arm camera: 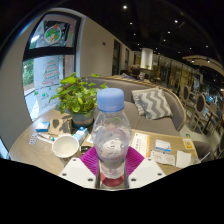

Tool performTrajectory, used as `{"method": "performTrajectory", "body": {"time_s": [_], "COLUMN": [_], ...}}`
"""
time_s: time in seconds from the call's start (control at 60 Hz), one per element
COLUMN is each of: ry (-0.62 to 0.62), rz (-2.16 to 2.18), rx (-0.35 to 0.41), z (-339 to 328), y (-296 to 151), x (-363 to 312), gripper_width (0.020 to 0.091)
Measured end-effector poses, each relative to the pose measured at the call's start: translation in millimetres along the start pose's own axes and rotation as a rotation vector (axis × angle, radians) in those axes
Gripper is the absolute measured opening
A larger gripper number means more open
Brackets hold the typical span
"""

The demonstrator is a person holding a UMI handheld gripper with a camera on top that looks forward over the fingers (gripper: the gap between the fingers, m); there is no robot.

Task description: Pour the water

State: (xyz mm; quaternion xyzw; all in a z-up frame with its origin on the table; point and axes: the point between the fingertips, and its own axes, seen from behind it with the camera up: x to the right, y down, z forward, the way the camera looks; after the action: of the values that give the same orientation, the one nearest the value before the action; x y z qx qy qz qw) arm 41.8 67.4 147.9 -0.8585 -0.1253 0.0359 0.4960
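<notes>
Between my tongs (pixel 112 163), I have a clear plastic water bottle with a pale blue cap (pixel 110 128), both purple pads (pixel 90 160) pressed against its sides, upright. At ten o'clock of it, a small white round cup (pixel 66 146) sits on the wooden surface (pixel 30 152), before a leafy green potted plant (pixel 78 97). I judge this the carrying step; next, swing over the cup and tilt, though the cap looks on.
</notes>
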Motion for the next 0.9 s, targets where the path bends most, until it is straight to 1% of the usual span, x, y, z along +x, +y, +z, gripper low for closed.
{"method": "performTrajectory", "body": {"time_s": [0.183, 0.283, 0.35, 0.383, 0.45, 0.5, 0.533, 0.55, 0.567, 0.6, 0.683, 0.717, 0.75, 0.783, 0.817, 0.9], "ry": [-0.050, -0.037, -0.028, -0.031, -0.030, -0.025, -0.021, -0.019, -0.018, -0.014, -0.004, 0.001, 0.008, 0.018, 0.023, 0.048], "rz": [0.087, 0.104, 0.108, 0.108, 0.096, 0.090, 0.091, 0.094, 0.097, 0.103, 0.108, 0.108, 0.107, 0.107, 0.110, 0.111], "rx": [-0.020, -0.035, -0.049, -0.016, -0.006, 0.003, -0.001, -0.003, -0.006, -0.009, -0.027, -0.048, -0.084, -0.119, -0.135, -0.164], "z": [24, 38, 42, 41, 39, 40, 40, 41, 41, 41, 40, 38, 36, 32, 26, 4], "y": [45, 65, 80, 78, 79, 79, 79, 79, 79, 79, 81, 84, 90, 94, 95, 90], "x": [2, 6, 11, 11, 11, 10, 10, 10, 10, 10, 12, 12, 13, 14, 14, 15], "gripper_width": [0.0313, 0.0313, 0.0325, 0.0323, 0.0342, 0.0341, 0.0367, 0.0367, 0.0386, 0.0397, 0.0466, 0.0486, 0.0516, 0.0566, 0.0628, 0.0823]}}
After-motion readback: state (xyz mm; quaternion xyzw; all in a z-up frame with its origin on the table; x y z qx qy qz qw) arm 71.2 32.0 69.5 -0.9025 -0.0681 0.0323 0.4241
